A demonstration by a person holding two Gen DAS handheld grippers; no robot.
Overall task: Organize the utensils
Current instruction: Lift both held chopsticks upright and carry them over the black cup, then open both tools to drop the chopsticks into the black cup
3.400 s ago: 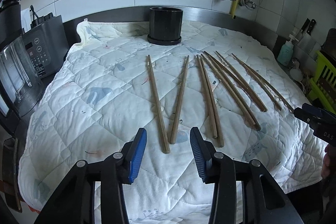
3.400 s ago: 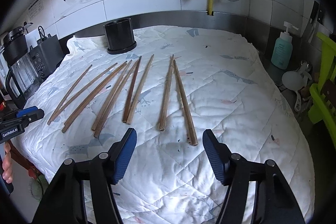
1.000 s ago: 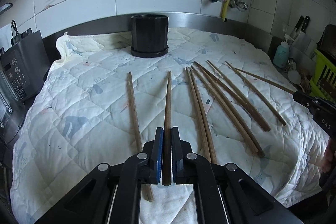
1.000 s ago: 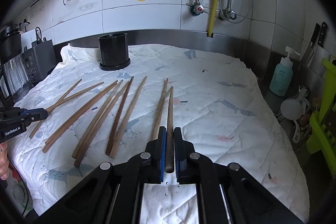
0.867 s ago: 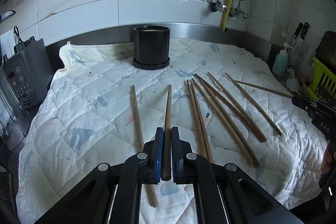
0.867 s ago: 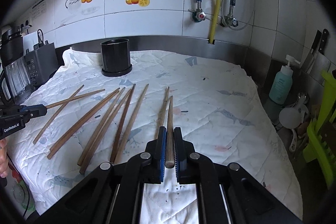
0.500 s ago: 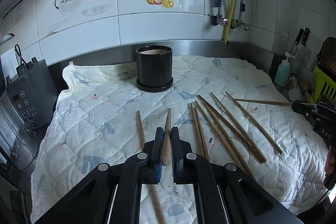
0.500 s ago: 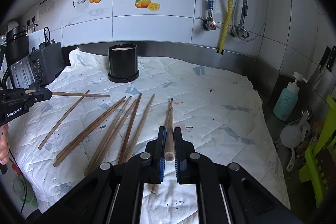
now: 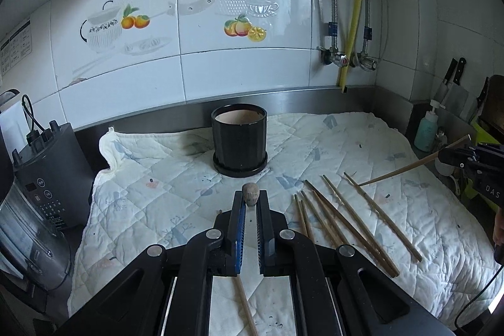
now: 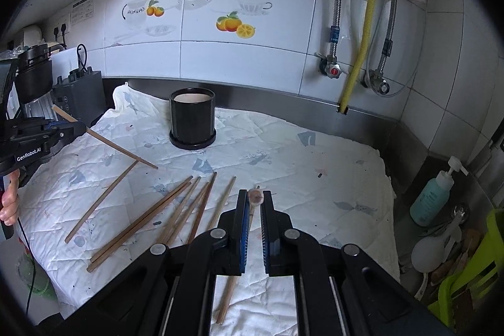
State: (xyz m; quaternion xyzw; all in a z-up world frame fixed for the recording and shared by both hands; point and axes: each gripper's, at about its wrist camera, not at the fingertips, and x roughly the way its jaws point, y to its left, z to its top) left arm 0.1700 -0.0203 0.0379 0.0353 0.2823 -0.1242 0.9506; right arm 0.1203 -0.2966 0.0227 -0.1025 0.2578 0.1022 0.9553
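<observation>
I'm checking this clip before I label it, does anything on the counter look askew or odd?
Nothing spilled or damaged. The black holder stands upright, and loose chopsticks lie fanned on the quilted cloth. Each gripper holds one lifted chopstick.

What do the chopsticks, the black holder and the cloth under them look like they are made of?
Chopsticks: wood or bamboo, matte brown, with visible end grain on the one gripped by the left gripper.
Black holder: probably glazed ceramic; glossy ribbed outside, bare tan inside. Plastic cannot be ruled out.
Cloth: quilted white fabric with stitched diamonds and faded prints.
</observation>
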